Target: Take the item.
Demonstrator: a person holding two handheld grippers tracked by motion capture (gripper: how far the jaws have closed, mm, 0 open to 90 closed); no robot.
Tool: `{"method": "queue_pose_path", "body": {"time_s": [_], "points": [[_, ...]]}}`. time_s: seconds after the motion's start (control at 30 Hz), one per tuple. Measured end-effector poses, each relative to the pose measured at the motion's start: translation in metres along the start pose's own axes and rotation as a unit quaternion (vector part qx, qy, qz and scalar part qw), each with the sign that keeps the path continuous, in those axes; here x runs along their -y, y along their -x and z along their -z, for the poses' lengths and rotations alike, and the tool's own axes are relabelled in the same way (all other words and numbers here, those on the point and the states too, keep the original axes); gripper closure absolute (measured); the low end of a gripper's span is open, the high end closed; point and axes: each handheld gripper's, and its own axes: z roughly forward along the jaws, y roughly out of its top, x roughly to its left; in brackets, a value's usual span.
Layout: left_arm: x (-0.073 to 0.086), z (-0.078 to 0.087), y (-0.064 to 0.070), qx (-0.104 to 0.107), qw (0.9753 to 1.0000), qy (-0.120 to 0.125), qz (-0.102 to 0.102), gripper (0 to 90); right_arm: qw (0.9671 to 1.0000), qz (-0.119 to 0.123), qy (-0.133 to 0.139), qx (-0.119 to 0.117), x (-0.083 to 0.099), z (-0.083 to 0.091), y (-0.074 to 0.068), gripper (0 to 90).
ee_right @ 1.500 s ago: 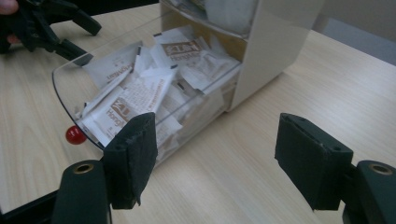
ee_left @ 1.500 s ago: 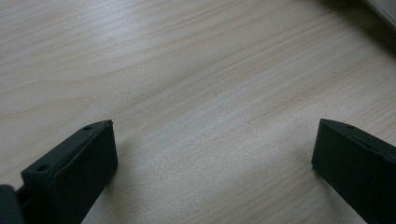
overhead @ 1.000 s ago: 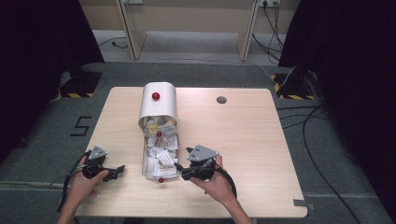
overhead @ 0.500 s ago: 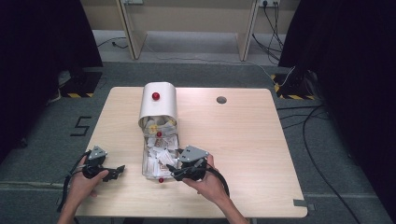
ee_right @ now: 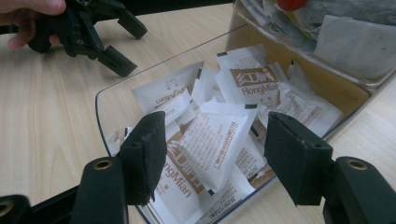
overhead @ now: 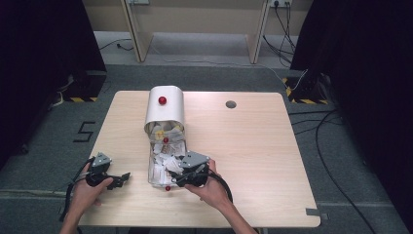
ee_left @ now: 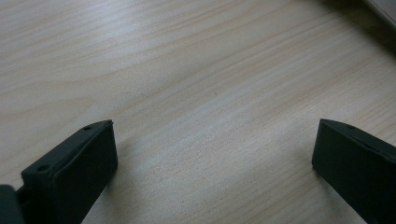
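In the right gripper view, the right gripper (ee_right: 212, 158) has its jaws spread wide over a pile of white sachets (ee_right: 212, 144) printed "HongMian", and one sachet lies between the two black jaws, which do not yet touch it. The sachets lie on a clear lid (ee_right: 112, 100) that rests flat on the wooden table (ee_right: 46, 126), hinged to a container (ee_right: 322, 42) at the far side.

In the high view, the container (overhead: 165, 109) is a rounded white bin with a red knob (overhead: 162, 100), lying near the middle of the table (overhead: 272, 161). Its clear lid (overhead: 155, 168) opens toward the near edge, with sachets (overhead: 163, 161) spilling onto it. The right gripper (overhead: 181, 179) sits at the near right edge of that lid, pointing left into the pile.

Compared with a second ago, the right gripper has moved left from just beside the lid to over it, and the hand has followed. The left gripper has kept its place.

The right hand (overhead: 210, 187) comes in from the near edge, forearm angled up and to the left, fingers wrapped around the gripper's handle. The left hand (overhead: 87, 192) holds the left gripper (overhead: 122, 179) near the table's near left corner, well apart from the lid. In the left gripper view, its jaws are released, wide apart over bare wood (ee_left: 196, 93).
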Motion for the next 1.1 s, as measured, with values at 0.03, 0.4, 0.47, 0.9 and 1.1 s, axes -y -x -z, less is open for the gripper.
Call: {"method": "queue_pose_path", "body": {"time_s": [0.03, 0.4, 0.47, 0.9, 1.1], "points": [[0.000, 0.000, 0.000, 0.000, 1.0000, 0.000, -0.001, 0.0, 1.0000, 0.000, 0.000, 0.000, 0.000, -0.001, 0.000, 40.1], [0.000, 0.000, 0.000, 0.000, 1.0000, 0.000, -0.001, 0.0, 0.9997, 0.013, -0.017, 0.007, -0.006, -0.016, 0.003, 42.1], [0.000, 0.000, 0.000, 0.000, 1.0000, 0.000, -0.001, 0.0, 0.9996, 0.012, -0.023, 0.008, -0.006, -0.018, 0.004, 42.1], [0.000, 0.000, 0.000, -0.001, 1.0000, 0.000, -0.001, 0.0, 0.9992, 0.014, -0.038, 0.005, -0.008, -0.027, 0.004, 42.8], [0.000, 0.000, -0.001, -0.001, 1.0000, -0.001, -0.001, 0.0, 0.9985, 0.017, -0.051, 0.002, -0.005, -0.033, -0.001, 45.6]]}}
